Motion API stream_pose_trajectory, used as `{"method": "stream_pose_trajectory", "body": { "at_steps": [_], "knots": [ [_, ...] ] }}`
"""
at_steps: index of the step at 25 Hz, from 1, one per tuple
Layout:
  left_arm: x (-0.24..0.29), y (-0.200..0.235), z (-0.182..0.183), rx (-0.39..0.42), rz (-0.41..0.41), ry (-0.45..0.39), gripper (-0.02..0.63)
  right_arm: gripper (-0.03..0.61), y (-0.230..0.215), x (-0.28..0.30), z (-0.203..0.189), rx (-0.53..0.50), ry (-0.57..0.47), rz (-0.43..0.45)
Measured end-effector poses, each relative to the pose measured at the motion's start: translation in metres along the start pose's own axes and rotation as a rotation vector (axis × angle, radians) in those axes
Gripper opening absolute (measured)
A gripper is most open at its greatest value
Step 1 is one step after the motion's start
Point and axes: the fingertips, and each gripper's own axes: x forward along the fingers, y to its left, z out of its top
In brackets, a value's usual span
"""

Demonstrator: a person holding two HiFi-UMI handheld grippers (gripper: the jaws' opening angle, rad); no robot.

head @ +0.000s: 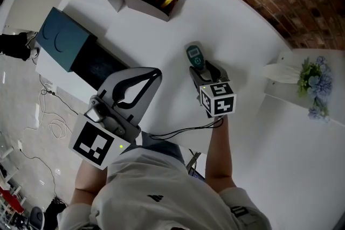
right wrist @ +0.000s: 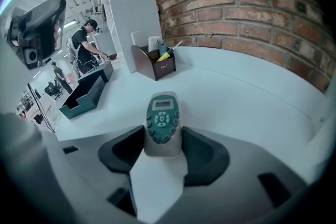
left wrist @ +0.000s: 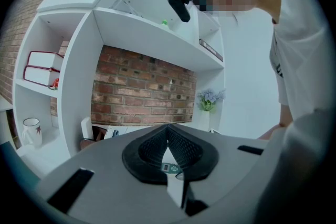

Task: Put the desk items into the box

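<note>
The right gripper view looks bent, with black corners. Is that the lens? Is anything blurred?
Right gripper view: yes, a wide-angle lens; the brick wall bows, the corners go black, the remote is sharp. Left gripper view: same round frame, the shelves curve. Head view: even light, soft shadows.

— Where does the remote [right wrist: 162, 122] lie?
— On the desk [right wrist: 247, 92], between the jaws of the right gripper [right wrist: 163, 139].
— And ahead of that gripper?
— The organizer [right wrist: 154, 64], ahead and slightly left, by the wall.
— The box [right wrist: 86, 93]?
— Well to its left. The left gripper [head: 153, 75] is between them, nearer the box.
</note>
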Motion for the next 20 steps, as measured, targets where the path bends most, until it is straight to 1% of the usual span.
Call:
{"method": "stream_pose_trajectory", "body": {
  "at_steps": [8, 14, 20],
  "knots": [
    [-0.010, 0.000, 0.004, -0.003, -0.014, -0.022, 0.012, 0.232, 0.017, -0.024, 0.031, -0.003, -0.091, 0.011],
    [-0.019, 0.000, 0.009, 0.009, -0.027, -0.043, 0.012, 0.232, 0.035, -0.044, 0.057, -0.015, -0.163, 0.020],
    [-0.035, 0.009, 0.011, 0.008, -0.003, -0.064, 0.012, 0.232, 0.058, -0.049, 0.074, -0.042, -0.193, 0.035]
  ]
}}
